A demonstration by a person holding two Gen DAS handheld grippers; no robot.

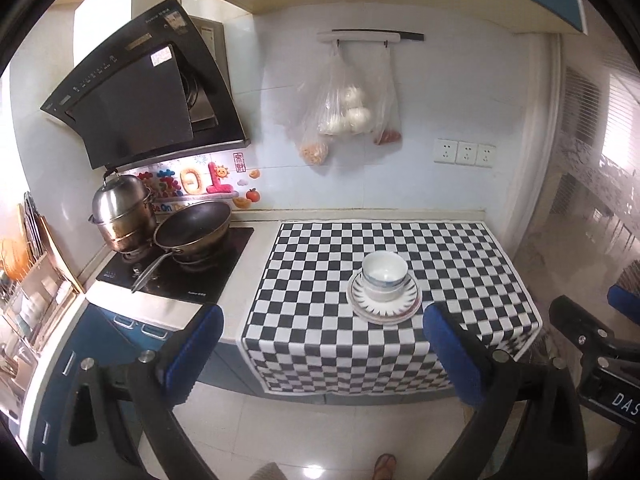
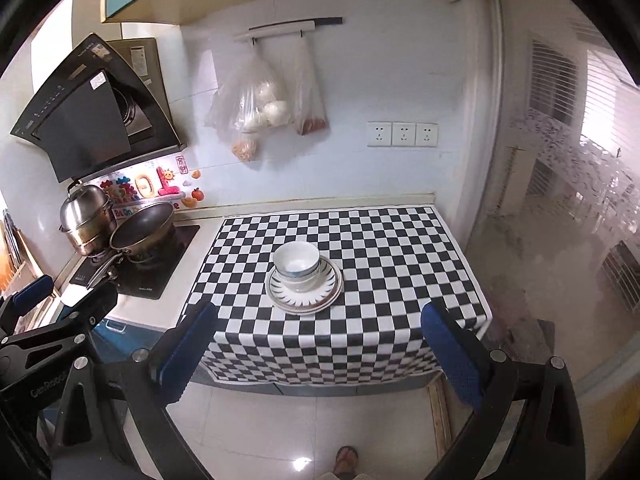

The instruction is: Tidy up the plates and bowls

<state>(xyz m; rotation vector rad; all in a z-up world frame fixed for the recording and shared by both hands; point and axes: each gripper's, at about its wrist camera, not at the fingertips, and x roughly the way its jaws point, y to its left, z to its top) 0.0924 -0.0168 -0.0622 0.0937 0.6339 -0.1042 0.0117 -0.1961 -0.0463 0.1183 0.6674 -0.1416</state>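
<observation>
The bowls point(image 2: 297, 266) sit on the plates point(image 2: 305, 298), ahead of both wide, empty grippers, closer in line with the right gripper point(image 2: 320, 354) than the left gripper point(image 1: 324, 354).

Home kitchen: range hood point(image 1: 140, 92) over hob point(image 1: 180, 264) with steamer pot point(image 1: 122, 216) and wok point(image 1: 192, 226); tiled wall, wall sockets point(image 1: 464, 152), hanging food bags point(image 1: 344, 112), checkered cloth point(image 1: 384, 300) on tabletop.

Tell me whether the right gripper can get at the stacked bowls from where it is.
Probably yes. The right gripper is open and empty, and the bowls sit on the plates with only bare checkered cloth between; it would have to move forward first.
</observation>
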